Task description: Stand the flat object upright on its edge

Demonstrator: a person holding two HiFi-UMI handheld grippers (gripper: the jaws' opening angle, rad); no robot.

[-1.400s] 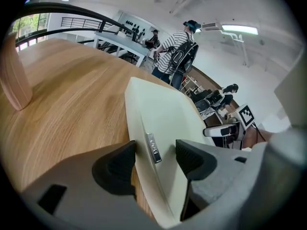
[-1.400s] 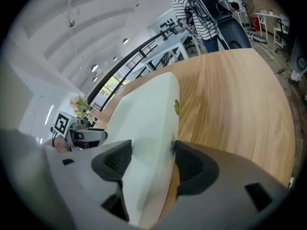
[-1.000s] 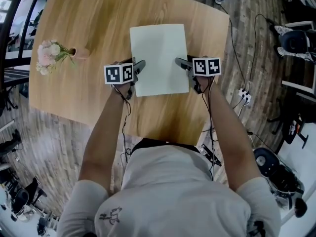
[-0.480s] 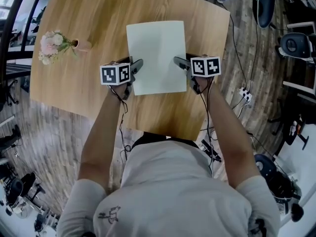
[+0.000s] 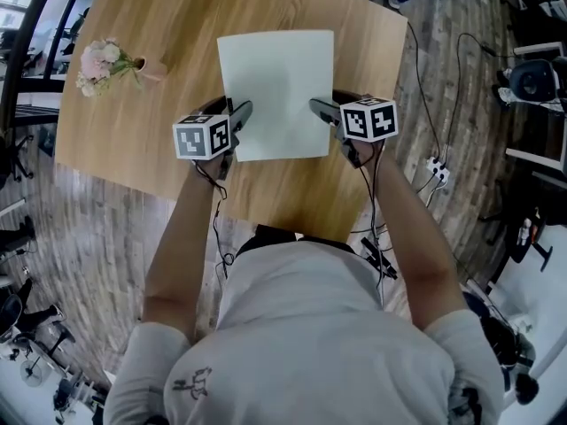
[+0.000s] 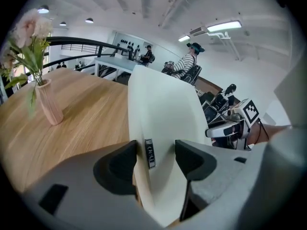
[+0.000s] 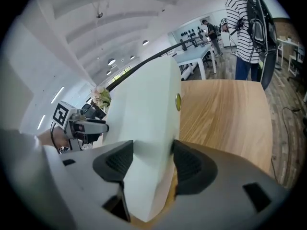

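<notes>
A white flat board (image 5: 276, 87) is held over the wooden table (image 5: 142, 140) between both grippers. My left gripper (image 5: 239, 113) is shut on its left edge and my right gripper (image 5: 317, 107) on its right edge, both near the board's front corners. The far edge looks wider and raised, so the board tilts up off the table. In the left gripper view the board (image 6: 163, 114) rises steeply between the jaws of the left gripper (image 6: 156, 155). The right gripper view shows the board (image 7: 144, 119) pinched by the right gripper (image 7: 151, 159).
A pink vase of flowers (image 5: 106, 63) stands at the table's far left, also visible as the vase (image 6: 48, 104). Cables and a power strip (image 5: 438, 171) lie on the floor at right. A person in a striped shirt (image 7: 244, 28) stands beyond the table.
The board's far edge has risen and it looks larger and wider at the top. Both grippers have lifted slightly with it, keeping their hold on its sides.
</notes>
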